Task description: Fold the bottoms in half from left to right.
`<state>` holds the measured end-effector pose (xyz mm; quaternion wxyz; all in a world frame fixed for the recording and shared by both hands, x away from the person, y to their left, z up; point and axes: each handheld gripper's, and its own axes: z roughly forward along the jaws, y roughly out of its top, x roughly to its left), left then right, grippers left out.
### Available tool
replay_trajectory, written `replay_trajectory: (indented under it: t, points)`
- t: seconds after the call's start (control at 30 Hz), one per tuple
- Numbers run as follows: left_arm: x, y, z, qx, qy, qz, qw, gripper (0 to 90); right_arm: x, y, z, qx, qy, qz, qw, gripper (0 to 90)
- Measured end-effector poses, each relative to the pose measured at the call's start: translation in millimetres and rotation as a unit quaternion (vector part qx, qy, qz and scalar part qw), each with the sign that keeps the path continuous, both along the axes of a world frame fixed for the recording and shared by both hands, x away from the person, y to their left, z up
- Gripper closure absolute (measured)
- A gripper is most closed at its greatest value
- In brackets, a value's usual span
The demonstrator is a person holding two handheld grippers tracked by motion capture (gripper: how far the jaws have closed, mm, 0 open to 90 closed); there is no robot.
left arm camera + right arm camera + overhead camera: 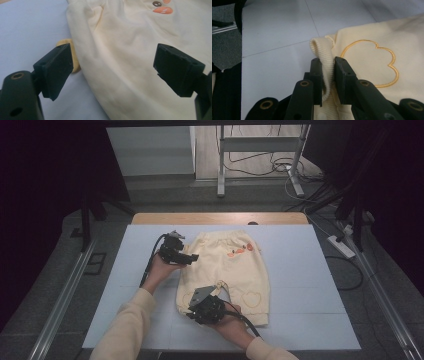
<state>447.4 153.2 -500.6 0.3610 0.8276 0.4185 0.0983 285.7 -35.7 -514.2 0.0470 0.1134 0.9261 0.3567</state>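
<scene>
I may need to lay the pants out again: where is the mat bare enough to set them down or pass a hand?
Bare mat runs right of the pants to the mat's edge, also along the far strip by the wooden table edge. Crowded at the left: the open left gripper reaches the waist, and the right gripper pinches the ribbed cuff.

High view: fixed above the person's side, facing forward and down; takes in the whole counter [300, 270] and the floor toward 12 o'clock.

Left gripper view: rides the left hand-held gripper [112, 67], looks along its jaws, very near the cream trousers [130, 50].

Right gripper view: rides the right hand-held gripper [328, 75], very near the ribbed cuff [322, 50] at the trousers' 7 o'clock corner.

Shared: all three views take in the trousers and the white counter surface.
</scene>
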Motion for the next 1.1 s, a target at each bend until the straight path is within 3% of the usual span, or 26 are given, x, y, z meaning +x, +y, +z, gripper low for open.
replay_trajectory:
  t: [0.57,1.1]
  points:
    - [17.4,13.5,-15.1,-0.008,0.023,0.021,0.9995,17.1,1.4,-0.4,0.0,0.000,0.005,-0.001,1.0000,76.2]
    - [27.3,10.6,-30.4,-0.001,0.044,0.021,0.9988,22.2,1.4,-1.0,-0.6,0.005,0.009,-0.003,0.9999,76.2]
